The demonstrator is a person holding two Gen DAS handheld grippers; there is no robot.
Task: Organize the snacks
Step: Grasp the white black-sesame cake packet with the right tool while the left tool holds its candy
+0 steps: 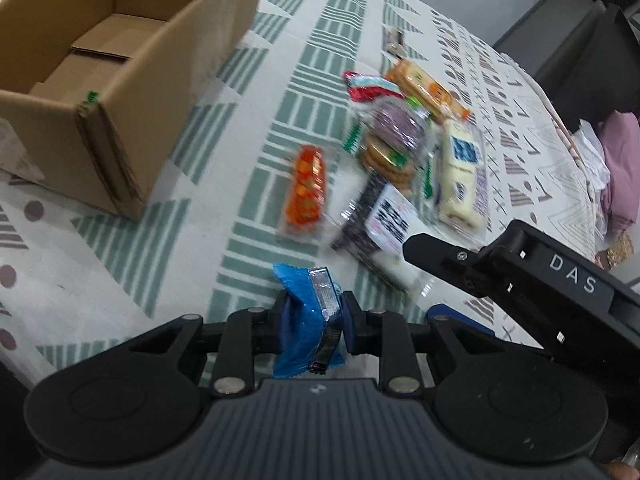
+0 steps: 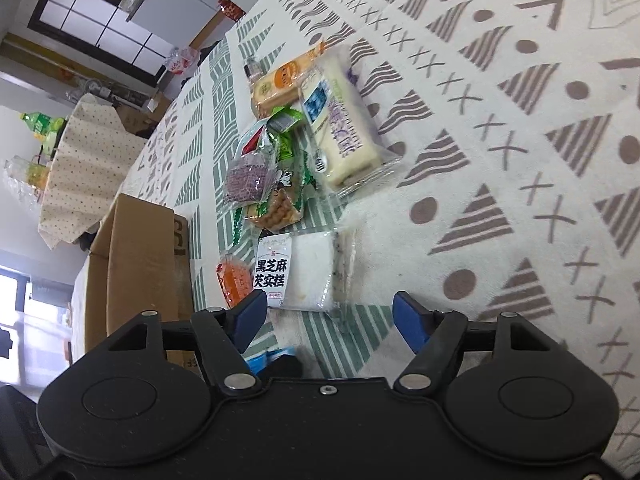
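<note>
My left gripper [image 1: 314, 320] is shut on a blue and silver snack packet [image 1: 310, 312], pinched between its two pads above the patterned cloth. An open cardboard box [image 1: 116, 80] stands at the upper left of the left wrist view. A heap of snacks lies ahead: an orange packet [image 1: 306, 192], a white black-sesame cake pack [image 2: 298, 270], a pale wafer pack [image 2: 340, 128] and a purple biscuit pack [image 2: 246, 178]. My right gripper [image 2: 330, 320] stands open just short of the white cake pack, with nothing between its fingers. Its body [image 1: 520, 276] reaches in from the right of the left wrist view.
The patterned tablecloth [image 2: 500, 160] covers the whole surface. An orange cracker pack [image 1: 428, 88] and a red-and-white packet [image 1: 368, 86] lie at the far side of the heap. The box [image 2: 136, 256] stands left of the snacks. A cloth-covered table [image 2: 80, 160] stands beyond.
</note>
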